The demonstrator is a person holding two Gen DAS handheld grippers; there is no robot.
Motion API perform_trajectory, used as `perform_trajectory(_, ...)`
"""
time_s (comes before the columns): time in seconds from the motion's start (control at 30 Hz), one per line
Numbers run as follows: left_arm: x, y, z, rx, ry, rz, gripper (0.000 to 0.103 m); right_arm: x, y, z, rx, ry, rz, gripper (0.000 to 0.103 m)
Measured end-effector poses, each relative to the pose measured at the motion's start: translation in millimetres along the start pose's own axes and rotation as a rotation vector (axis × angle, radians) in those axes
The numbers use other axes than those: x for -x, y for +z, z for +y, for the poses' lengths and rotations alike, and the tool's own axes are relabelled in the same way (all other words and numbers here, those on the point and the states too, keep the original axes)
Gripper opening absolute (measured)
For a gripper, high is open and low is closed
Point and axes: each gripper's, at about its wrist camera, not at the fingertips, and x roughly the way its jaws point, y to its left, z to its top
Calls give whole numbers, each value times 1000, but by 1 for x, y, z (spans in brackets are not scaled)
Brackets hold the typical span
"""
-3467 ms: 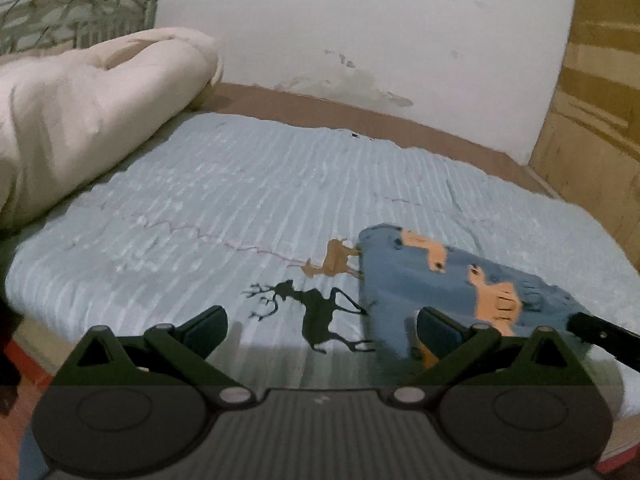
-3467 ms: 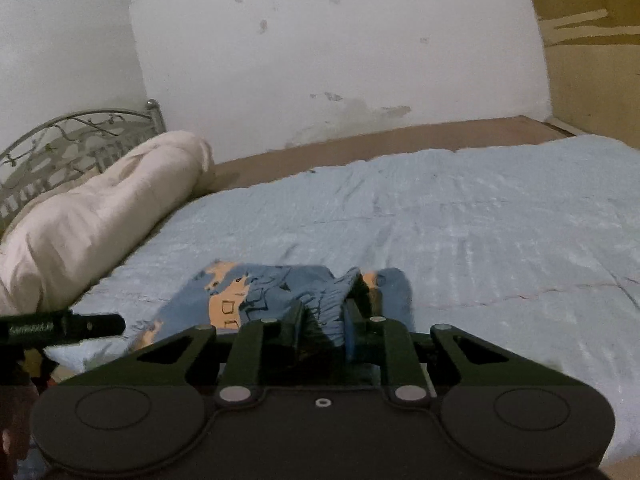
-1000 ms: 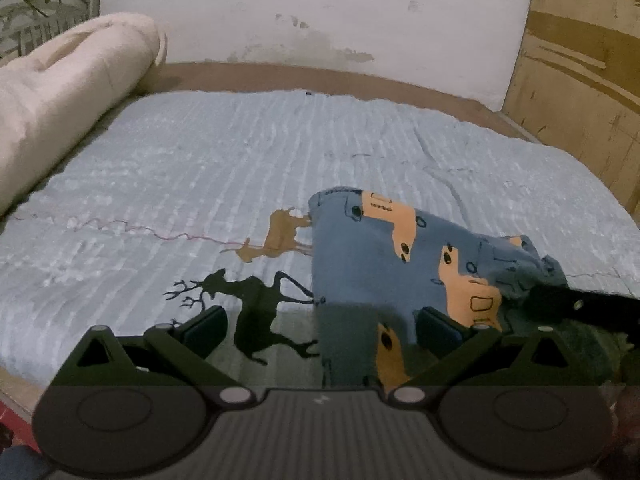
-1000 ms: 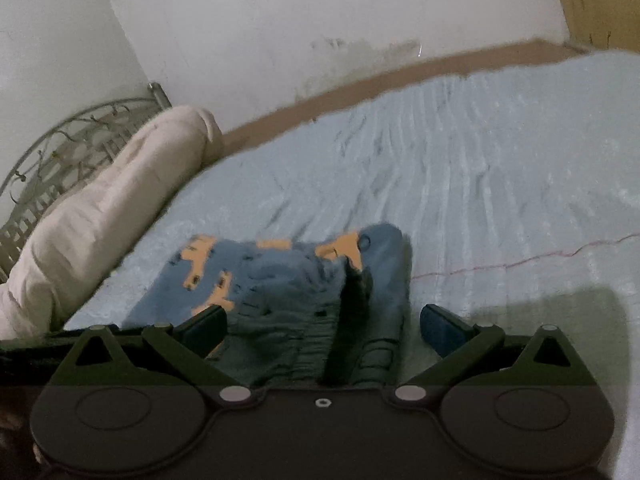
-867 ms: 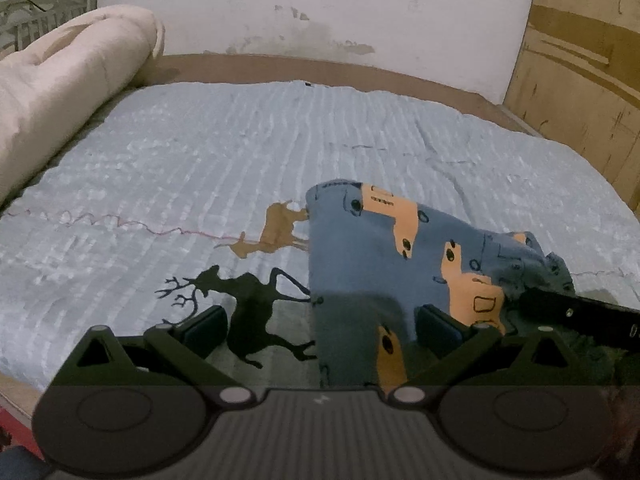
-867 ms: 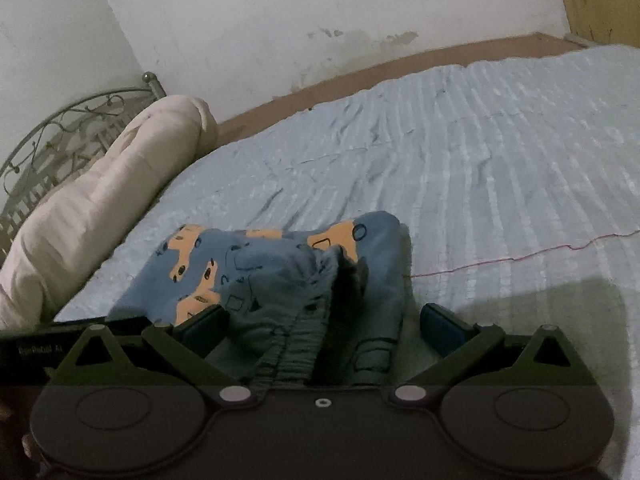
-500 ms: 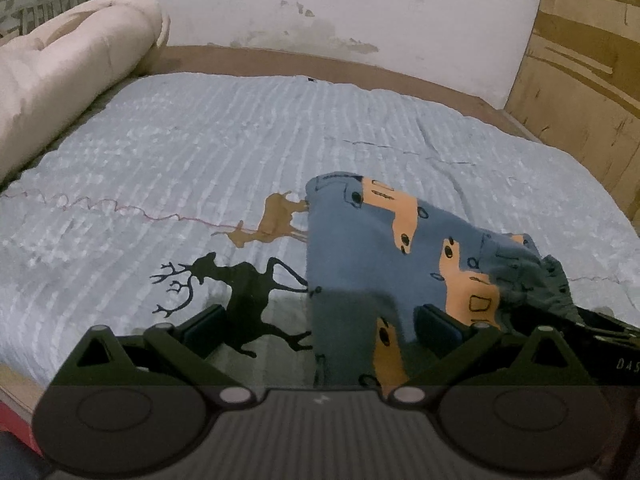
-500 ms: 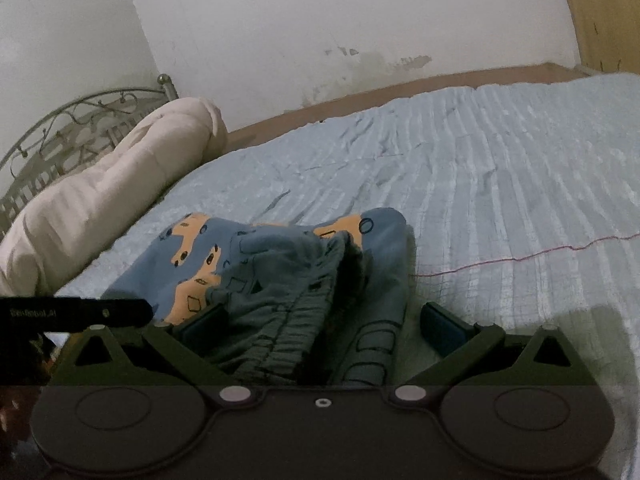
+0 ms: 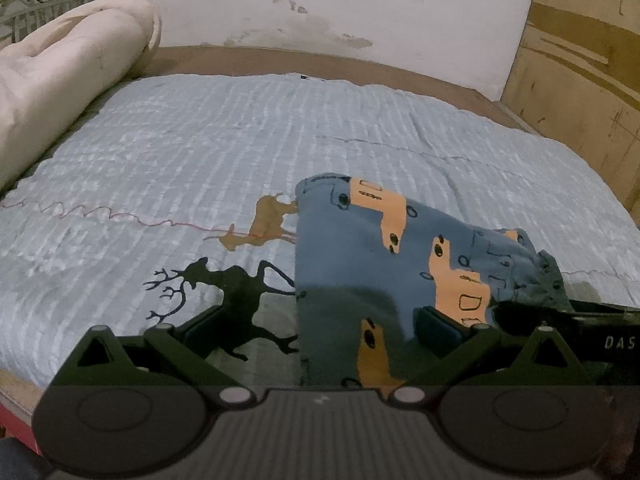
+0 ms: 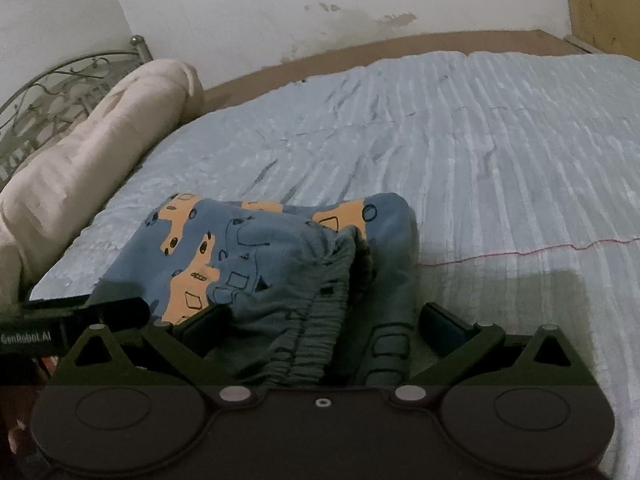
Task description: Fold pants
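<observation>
Blue pants [image 9: 360,264] with orange car prints lie folded into a compact stack on the light blue bedspread [image 9: 200,140]. My left gripper [image 9: 318,326] is open, its fingers straddling the stack's near left edge. In the right wrist view the pants [image 10: 256,256] show their gathered grey-blue waistband [image 10: 320,320] toward me. My right gripper [image 10: 322,322] is open, one finger on each side of the waistband, gripping nothing. The other gripper's dark body [image 10: 68,320] shows at the left.
A rolled cream duvet [image 9: 60,68] lies along the left side of the bed by a metal headboard [image 10: 52,92]. A wooden panel [image 9: 580,48] stands at the right. Deer prints [image 9: 228,300] mark the bedspread beside the pants.
The right gripper, shut on the waistband 3.5 s ago, has let go and stands open. Over the last second both views shifted slightly; the pants stay put.
</observation>
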Motion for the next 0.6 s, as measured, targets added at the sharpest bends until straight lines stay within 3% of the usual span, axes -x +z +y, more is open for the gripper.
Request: perform_trajectory(0.6, -1, -1, -5, -6, -11, 20, 102, 0, 0, -1, -10, -9, 0, 102)
